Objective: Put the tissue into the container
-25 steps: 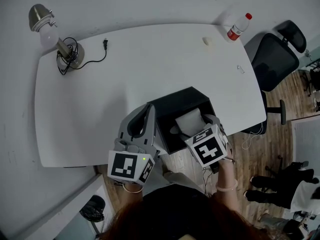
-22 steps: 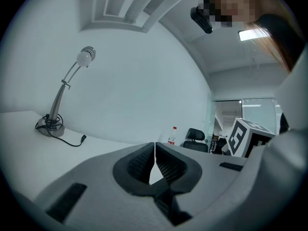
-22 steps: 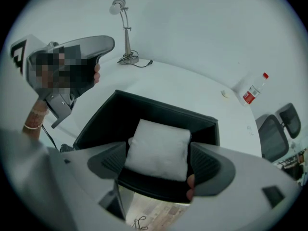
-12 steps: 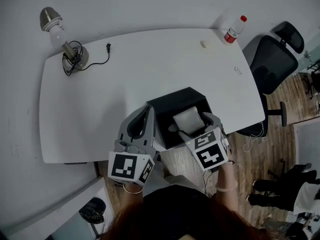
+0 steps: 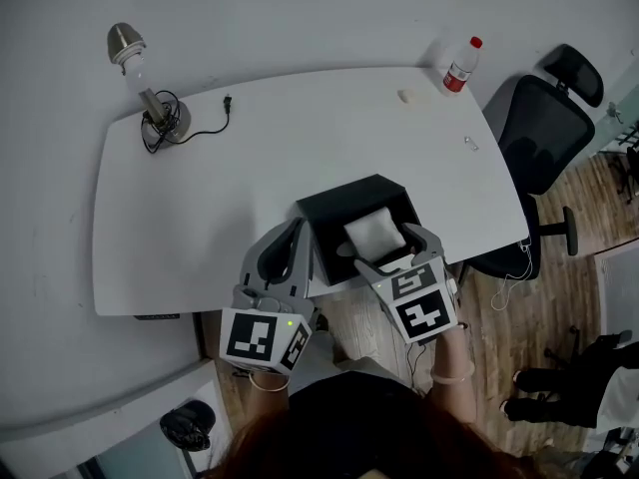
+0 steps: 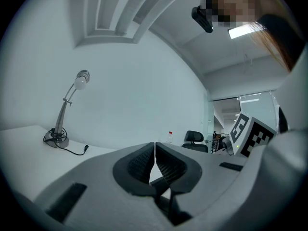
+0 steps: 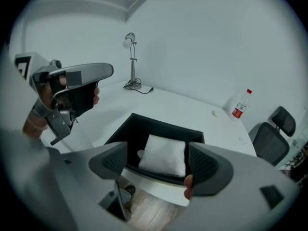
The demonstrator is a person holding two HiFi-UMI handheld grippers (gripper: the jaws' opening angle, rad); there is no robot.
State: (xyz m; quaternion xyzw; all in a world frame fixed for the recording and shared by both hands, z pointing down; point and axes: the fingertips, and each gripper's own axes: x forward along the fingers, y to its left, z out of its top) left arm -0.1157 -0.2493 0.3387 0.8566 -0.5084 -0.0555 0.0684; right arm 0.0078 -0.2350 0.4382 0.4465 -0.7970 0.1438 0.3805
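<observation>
Tissue lies flat inside the black container, which sits at the table's near edge. Just before it hang the right tongs, jaws wide apart and empty. The left tongs, pressed together on nothing, hover beside the container's left wall. Placing looks done, so the next move likely only calls for drawing clear.

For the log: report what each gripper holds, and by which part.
Nothing is held. The left gripper is shut and empty; the right gripper is open, with the tissue lying free in the container.
</observation>
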